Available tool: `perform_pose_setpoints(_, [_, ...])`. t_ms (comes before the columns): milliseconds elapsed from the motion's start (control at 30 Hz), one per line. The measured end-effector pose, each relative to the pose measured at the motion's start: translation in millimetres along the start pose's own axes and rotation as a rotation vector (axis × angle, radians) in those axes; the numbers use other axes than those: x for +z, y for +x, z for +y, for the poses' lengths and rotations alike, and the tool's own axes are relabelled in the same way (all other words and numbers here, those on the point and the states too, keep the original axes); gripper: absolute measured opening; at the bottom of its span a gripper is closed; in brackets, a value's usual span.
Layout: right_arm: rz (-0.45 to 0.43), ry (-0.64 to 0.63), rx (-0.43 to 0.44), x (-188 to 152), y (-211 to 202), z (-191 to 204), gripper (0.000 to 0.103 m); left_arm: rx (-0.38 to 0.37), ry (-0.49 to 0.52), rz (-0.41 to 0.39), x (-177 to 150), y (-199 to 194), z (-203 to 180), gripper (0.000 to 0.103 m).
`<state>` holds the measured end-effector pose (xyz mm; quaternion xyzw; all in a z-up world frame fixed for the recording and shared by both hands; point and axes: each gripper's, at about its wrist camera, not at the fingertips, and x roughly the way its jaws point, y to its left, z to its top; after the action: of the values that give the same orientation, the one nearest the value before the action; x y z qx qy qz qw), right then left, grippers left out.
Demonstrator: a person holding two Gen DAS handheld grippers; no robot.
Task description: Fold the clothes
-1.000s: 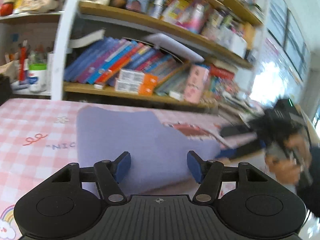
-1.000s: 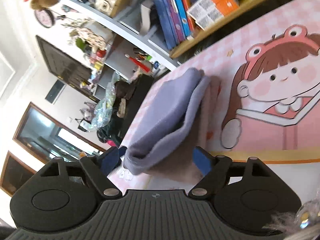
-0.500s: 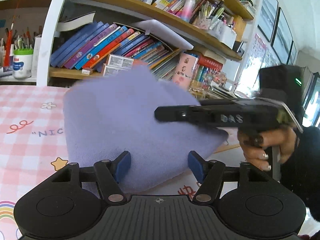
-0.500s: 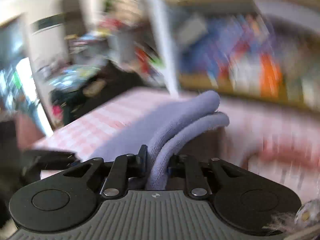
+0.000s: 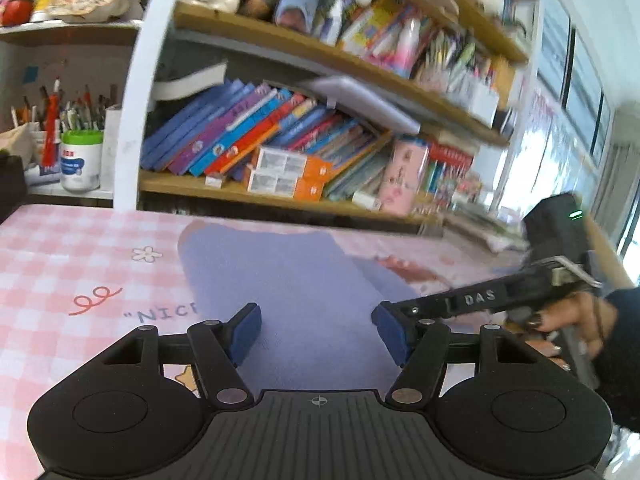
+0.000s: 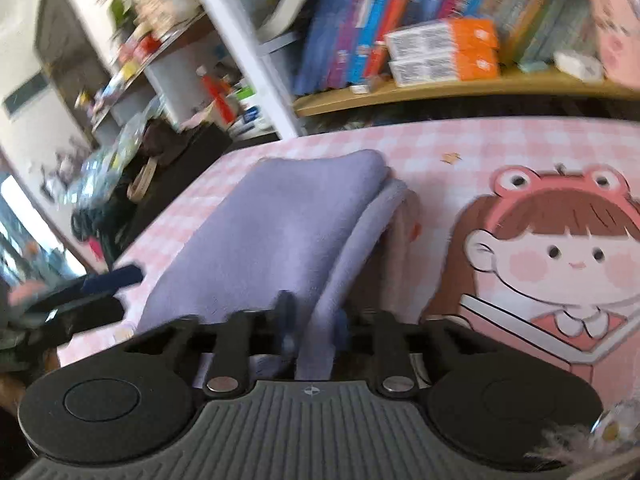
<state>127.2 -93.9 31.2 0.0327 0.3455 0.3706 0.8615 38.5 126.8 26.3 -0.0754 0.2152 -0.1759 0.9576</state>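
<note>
My right gripper (image 6: 310,326) is clenched on the near edge of the folded lavender cloth (image 6: 272,236) (two layers show at its side), which lies on the pink checked table cover (image 6: 460,140). My left gripper (image 5: 318,330) hovers above the cloth, jaws apart, gripping nothing. Bookshelves (image 5: 280,196) stand behind.

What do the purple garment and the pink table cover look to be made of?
Purple garment: probably fleece or soft knit, matte and fuzzy, folding into thick rounded edges. Pink table cover: likely printed vinyl or plastic, smooth, flat, with a slight sheen.
</note>
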Motion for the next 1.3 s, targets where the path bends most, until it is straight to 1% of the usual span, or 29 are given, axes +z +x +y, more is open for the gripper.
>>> perform_pose_setpoints(33, [-0.025,-0.084,-0.038,-1.9,-2.2,13.4,0.014,0.014,0.018,0.01,-0.7,3.8,-1.4,0.064])
perform_pose_setpoints(67, [-0.07,-0.175,-0.066,-5.1,-8.4,27.5,0.014,0.028,0.036,0.021,-1.3,7.7,-2.8,0.065])
perform_pose_setpoints(100, [-0.125,-0.256,-0.074,-8.7,-16.3,39.4,0.013,0.042,0.051,0.031,-2.1,11.0,-4.0,0.065])
perform_pose_setpoints(167, [-0.184,-0.322,-0.08,-12.4,-24.8,48.9,0.013,0.048,0.044,0.04,-3.7,12.7,-2.0,0.065])
perform_pose_setpoints(200, [-0.147,-0.297,-0.088,-12.8,-18.4,43.7,0.013,0.043,0.037,0.042,-4.0,13.5,-0.6,0.065])
perform_pose_setpoints(267, [-0.03,-0.213,-0.109,-12.9,1.1,27.3,0.015,0.041,0.036,0.032,-1.1,10.5,1.7,0.066])
perform_pose_setpoints(333, [-0.027,-0.111,-0.075,-11.0,3.1,12.0,0.018,0.049,0.039,0.013,3.5,4.9,5.0,0.067])
perform_pose_setpoints(367, [-0.029,-0.087,-0.073,-9.0,0.8,8.6,0.022,0.076,0.033,-0.002,5.9,0.5,10.4,0.069])
perform_pose_setpoints(400, [-0.039,-0.068,-0.084,-7.5,-3.5,6.4,0.034,0.097,0.008,0.001,7.2,-1.2,18.0,0.072])
perform_pose_setpoints(433, [-0.052,-0.049,-0.098,-6.2,-8.1,4.0,0.043,0.117,-0.016,0.004,8.5,-2.8,25.5,0.073])
perform_pose_setpoints(467, [-0.051,-0.017,-0.094,-5.3,-11.4,-0.3,0.046,0.133,-0.043,0.009,9.5,-3.8,33.2,0.077])
perform_pose_setpoints(500, [-0.047,0.019,-0.085,-4.6,-14.3,-5.3,0.05,0.126,-0.082,0.029,9.1,-1.5,41.4,0.081])
perform_pose_setpoints(533, [-0.039,0.066,-0.076,-2.7,-16.2,-12.1,0.057,0.106,-0.128,0.053,7.7,2.6,49.5,0.082])
perform_pose_setpoints(567, [-0.028,0.113,-0.068,-1.0,-17.1,-18.7,0.06,0.077,-0.183,0.082,4.8,8.8,58.4,0.082])
perform_pose_setpoints(600, [-0.008,0.156,-0.053,-0.6,-15.2,-23.8,0.063,0.056,-0.23,0.1,2.4,14.4,64.4,0.082])
perform_pose_setpoints(667, [0.04,0.235,-0.013,-0.7,-8.0,-32.5,0.064,0.014,-0.322,0.135,-2.3,25.5,76.5,0.084])
perform_pose_setpoints(700, [0.061,0.266,0.003,0.0,-2.8,-35.2,0.064,-0.006,-0.364,0.151,-4.4,30.9,81.9,0.083])
perform_pose_setpoints(733, [0.081,0.295,0.017,1.1,2.5,-37.5,0.064,-0.02,-0.385,0.157,-5.2,35.2,84.3,0.083])
perform_pose_setpoints(800, [0.088,0.333,0.043,1.1,7.8,-40.3,0.064,-0.045,-0.426,0.169,-6.6,43.8,88.8,0.083])
perform_pose_setpoints(833, [0.087,0.346,0.052,2.2,9.8,-41.7,0.062,-0.052,-0.436,0.171,-6.6,47.3,89.3,0.082])
perform_pose_setpoints(867, [0.089,0.358,0.06,3.6,11.8,-42.8,0.06,-0.061,-0.447,0.173,-6.7,50.7,89.8,0.08])
perform_pose_setpoints(900, [0.093,0.367,0.07,4.7,14.1,-43.7,0.052,-0.074,-0.461,0.173,-7.0,53.4,90.2,0.074])
perform_pose_setpoints(933, [0.094,0.372,0.079,5.2,16.1,-43.9,0.049,-0.084,-0.472,0.174,-7.2,56.0,90.2,0.069])
perform_pose_setpoints(967, [0.094,0.375,0.086,5.5,18.0,-43.8,0.048,-0.08,-0.469,0.173,-7.0,58.4,87.6,0.068])
perform_pose_setpoints(1033, [0.088,0.365,0.088,5.2,19.1,-42.1,0.039,-0.07,-0.46,0.171,-6.7,62.7,81.9,0.063])
perform_pose_setpoints(1100, [0.064,0.34,0.09,3.5,13.7,-39.7,0.032,-0.051,-0.415,0.168,-4.3,59.9,70.9,0.055])
perform_pose_setpoints(1133, [0.051,0.311,0.081,2.7,8.9,-37.0,0.029,-0.047,-0.391,0.168,-2.5,57.7,65.2,0.053])
perform_pose_setpoints(1200, [0.017,0.229,0.05,-0.1,-5.5,-27.7,0.027,-0.049,-0.34,0.175,-0.8,54.7,49.8,0.051])
perform_pose_setpoints(1300, [-0.015,0.136,0.009,-6.8,-32.5,-20.8,0.027,-0.077,-0.288,0.19,-0.9,53.0,25.1,0.05])
